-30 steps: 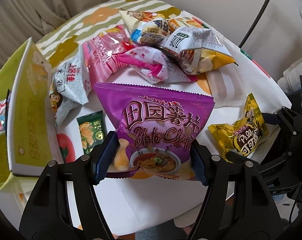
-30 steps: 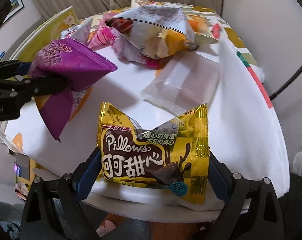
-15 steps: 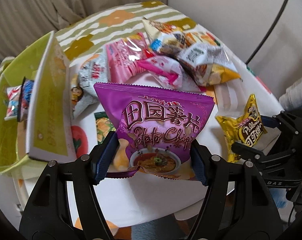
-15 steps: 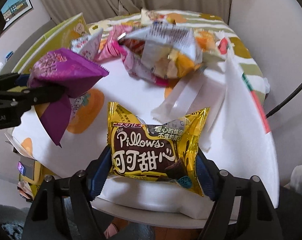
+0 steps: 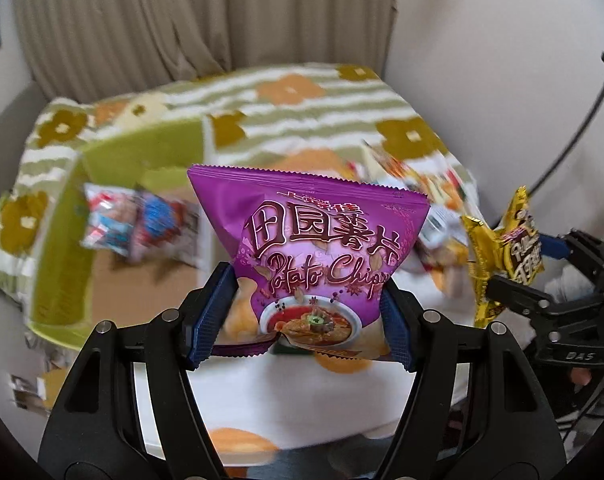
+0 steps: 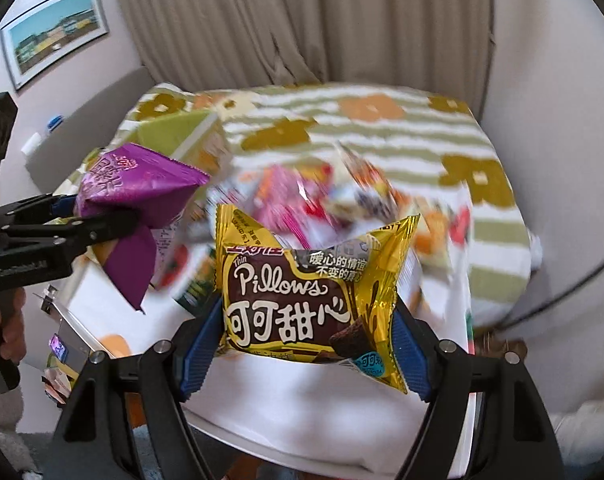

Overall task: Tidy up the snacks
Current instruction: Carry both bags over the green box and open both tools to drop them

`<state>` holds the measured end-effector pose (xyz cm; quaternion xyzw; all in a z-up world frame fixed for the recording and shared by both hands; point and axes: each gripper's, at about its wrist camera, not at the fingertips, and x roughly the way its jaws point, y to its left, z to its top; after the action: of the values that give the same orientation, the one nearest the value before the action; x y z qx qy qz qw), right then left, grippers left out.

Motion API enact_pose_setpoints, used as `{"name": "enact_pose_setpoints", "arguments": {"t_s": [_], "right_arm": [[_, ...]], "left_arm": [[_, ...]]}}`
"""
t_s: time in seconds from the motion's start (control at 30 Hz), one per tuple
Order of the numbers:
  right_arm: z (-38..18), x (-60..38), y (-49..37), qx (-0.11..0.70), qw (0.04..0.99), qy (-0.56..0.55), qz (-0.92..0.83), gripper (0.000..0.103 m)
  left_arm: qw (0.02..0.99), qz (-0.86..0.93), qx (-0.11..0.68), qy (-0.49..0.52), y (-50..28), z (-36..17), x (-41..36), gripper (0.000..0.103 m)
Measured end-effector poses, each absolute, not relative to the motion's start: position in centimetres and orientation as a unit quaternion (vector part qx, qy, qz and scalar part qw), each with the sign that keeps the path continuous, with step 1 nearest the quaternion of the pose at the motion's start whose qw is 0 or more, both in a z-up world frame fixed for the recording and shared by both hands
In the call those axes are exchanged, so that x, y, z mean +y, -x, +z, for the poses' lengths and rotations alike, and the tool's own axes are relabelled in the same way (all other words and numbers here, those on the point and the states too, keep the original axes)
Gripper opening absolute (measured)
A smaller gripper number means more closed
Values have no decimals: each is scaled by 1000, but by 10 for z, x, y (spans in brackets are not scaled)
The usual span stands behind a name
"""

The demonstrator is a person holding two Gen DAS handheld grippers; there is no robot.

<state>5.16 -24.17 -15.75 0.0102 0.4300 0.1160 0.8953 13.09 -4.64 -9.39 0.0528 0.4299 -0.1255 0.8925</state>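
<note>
1. Beige curtains hang behind a white tabletop (image 6: 302,408) and a flower-patterned bed.
2. Left tool (image 5: 304,316) is clenched on the purple chip bag (image 5: 314,256), held clear above the tabletop.
3. Right tool (image 6: 306,344) grips the gold Pillows packet (image 6: 306,292), also aloft.
4. Done so far: a few packets lie in the green box (image 5: 58,240).
5. Left: both held bags, plus the blurred snack pile (image 6: 314,196).

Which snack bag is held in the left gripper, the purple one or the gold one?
The purple potato chips bag sits clamped in the left gripper. The gold Pillows cocoa bag is in the right gripper instead.
</note>
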Motion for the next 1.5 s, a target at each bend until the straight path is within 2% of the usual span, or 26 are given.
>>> {"name": "enact_pose_setpoints", "arguments": {"t_s": [0.13,0.33,0.53,0.83,0.87,0.97,1.0,1.27,1.5], "right_arm": [[-131,-204,-66,408,902,-2,140,74],[-111,-135,-107,393,901,0,185,74],[-118,-60,-145,400,892,14,211,74],[-149,-5,-181,455,867,15,203,74],[-151,-1,-184,459,865,15,199,74],[-157,3,-187,471,862,18,186,74],[-159,3,-188,475,861,18,182,74],[-168,7,-191,496,851,28,169,74],[-184,40,-190,499,839,96,194,75]], "left_arm": [[903,-98,417,-45,-146,-73,-2,66],[902,-60,425,-33,-176,-69,68,66],[894,-32,448,-8,-207,-96,135,66],[872,-42,487,-9,-244,-138,175,66],[873,-41,486,-11,-245,-139,175,69],[876,-31,481,-20,-251,-140,176,94],[877,-37,479,-14,-252,-140,177,96],[874,-61,482,6,-257,-140,180,96],[871,-57,487,5,-267,-143,180,96]]}}
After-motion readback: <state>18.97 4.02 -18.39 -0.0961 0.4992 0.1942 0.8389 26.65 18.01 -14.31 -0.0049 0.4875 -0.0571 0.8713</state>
